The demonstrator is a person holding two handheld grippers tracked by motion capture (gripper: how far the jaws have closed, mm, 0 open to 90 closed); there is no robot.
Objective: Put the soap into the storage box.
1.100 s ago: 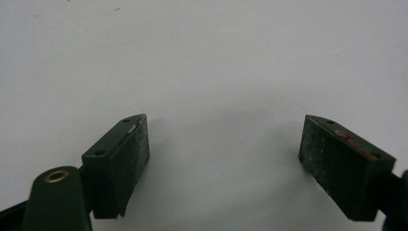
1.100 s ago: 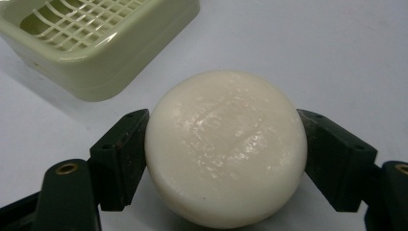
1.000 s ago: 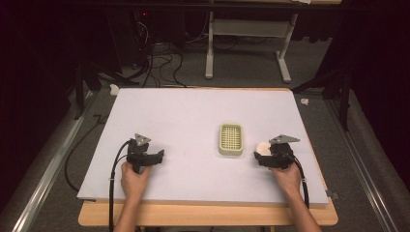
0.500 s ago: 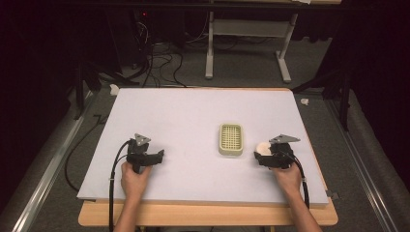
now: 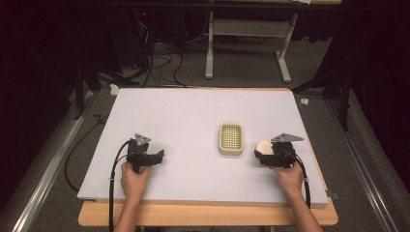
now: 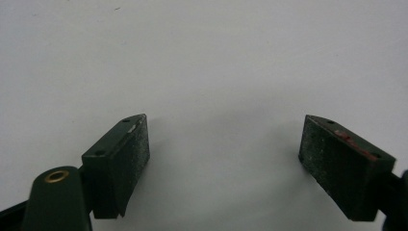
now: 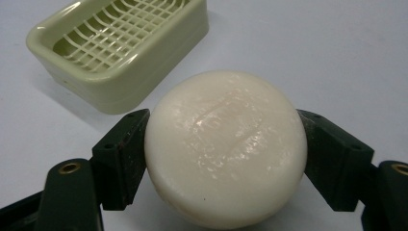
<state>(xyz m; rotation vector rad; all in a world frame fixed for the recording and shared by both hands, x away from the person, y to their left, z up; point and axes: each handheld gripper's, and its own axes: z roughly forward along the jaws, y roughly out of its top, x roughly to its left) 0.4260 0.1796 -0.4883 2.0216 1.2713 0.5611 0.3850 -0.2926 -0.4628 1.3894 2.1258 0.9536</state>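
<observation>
A round white bar of soap (image 7: 226,154) sits between the jaws of my right gripper (image 7: 222,124), and both pads press on its sides. The jaws have just been closing on it. From above, the soap (image 5: 263,145) and right gripper (image 5: 261,152) are at the table's right, just right of a pale green soap dish (image 5: 221,140) with a slotted grid floor. In the right gripper view, that dish (image 7: 120,82) lies empty just beyond the soap. My left gripper (image 5: 157,155) rests at the left of the table. Its jaws (image 6: 223,130) stand wide open over bare white surface.
A white board (image 5: 183,111) covers the wooden table. Behind the table are a desk frame (image 5: 246,48) and tangled cables (image 5: 159,63) on the floor. A small white object (image 5: 114,89) lies off the board's far left corner.
</observation>
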